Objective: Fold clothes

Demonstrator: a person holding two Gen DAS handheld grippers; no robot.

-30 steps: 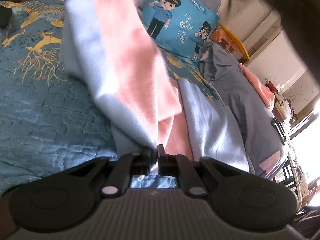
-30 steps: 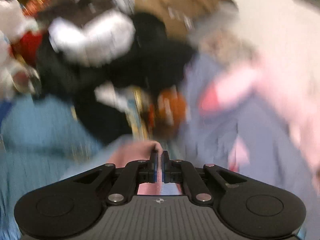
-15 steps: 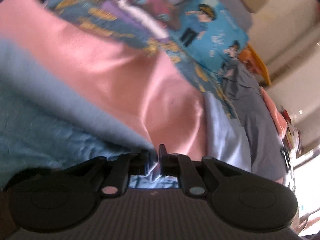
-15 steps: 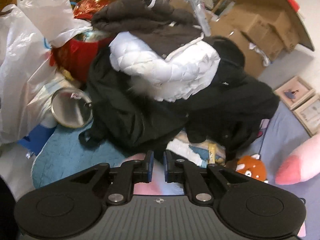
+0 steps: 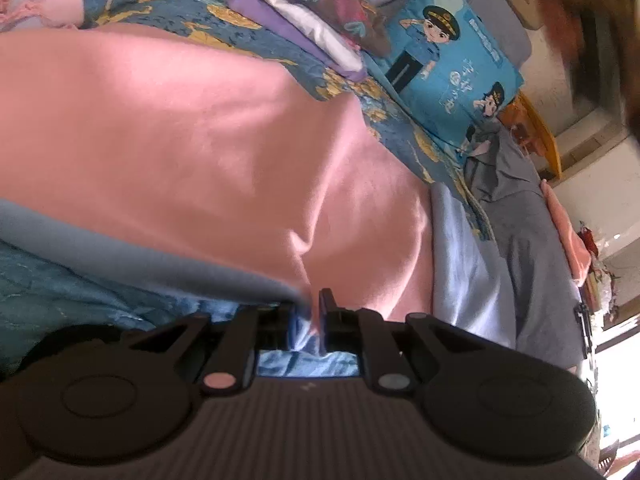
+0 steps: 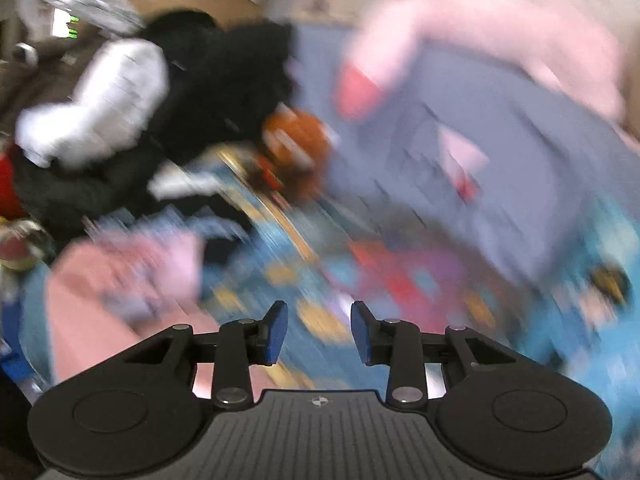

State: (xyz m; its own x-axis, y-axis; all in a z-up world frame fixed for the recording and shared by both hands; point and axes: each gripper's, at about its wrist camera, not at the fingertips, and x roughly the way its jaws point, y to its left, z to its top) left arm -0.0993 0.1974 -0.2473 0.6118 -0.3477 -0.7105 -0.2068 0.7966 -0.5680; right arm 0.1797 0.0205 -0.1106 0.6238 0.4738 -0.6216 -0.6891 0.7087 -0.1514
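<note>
Two grippers, one letting go

Both of my grippers are easing their fingers apart. A second ago my left gripper [image 5: 308, 312] held the pink and pale blue garment [image 5: 192, 152] hanging up in the air; now that garment lies spread flat on the bed [image 5: 52, 300], its pale blue edge running along the near side. The left fingers [image 5: 326, 312] are only a sliver apart and opening, with a fold of the garment's corner still between them; the cloth looks pinched there. A blue cartoon pillow [image 5: 448, 60] and a folded stack of purple and white cloth [image 5: 304, 28] lie beyond the garment, as before.

My right gripper [image 6: 319, 332] was pressed shut on pink cloth a second ago. Now its blue-padded fingers [image 6: 276, 332] stand clearly apart and are widening, with nothing between them. Its view is badly smeared by motion: I make out the pink garment low at the left [image 6: 120, 280], a patterned blue bed cover beneath, and the dark and white coats [image 6: 120, 112] piled farther back.
</note>
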